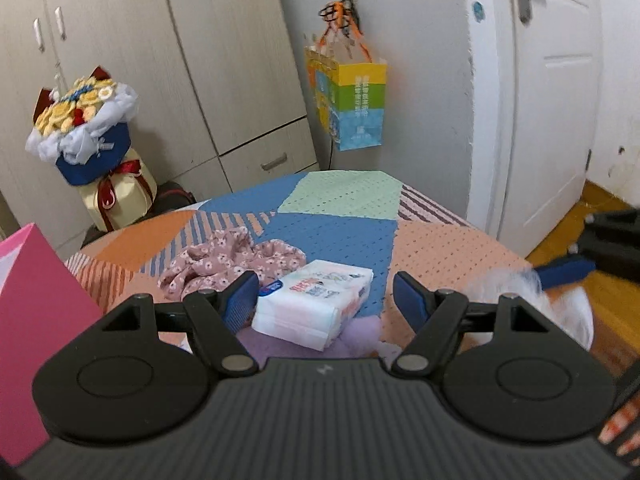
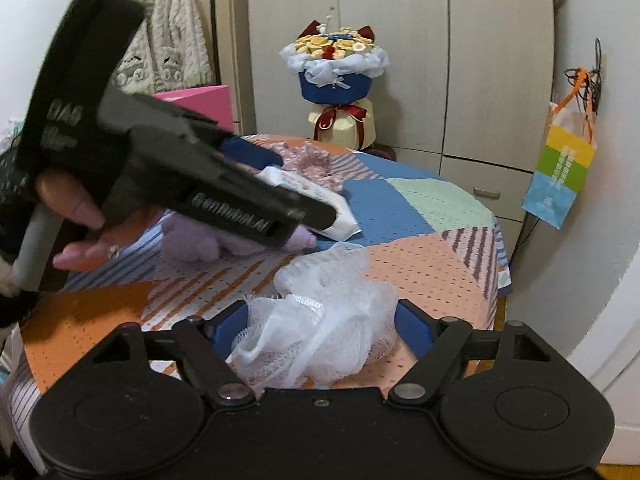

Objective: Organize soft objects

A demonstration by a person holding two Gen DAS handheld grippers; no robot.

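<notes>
Right wrist view: the right gripper (image 2: 322, 330) is spread wide around the white mesh pouf (image 2: 320, 320), pads not yet pressing. Ahead and left, the left gripper (image 1: 324, 294) is held open over the tissue pack (image 1: 316, 304). Nothing appears sorted yet; the floral cloth (image 1: 224, 260) lies loose beyond.

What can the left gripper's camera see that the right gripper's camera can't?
Only the left wrist view shows the white door and the wooden floor. Only the right wrist view shows the knitted cardigan hanging at the back, and the hand holding the left gripper. Both show the tissue pack, the floral cloth, the white mesh puff between the right gripper's jaws, and the flower bouquet.
</notes>
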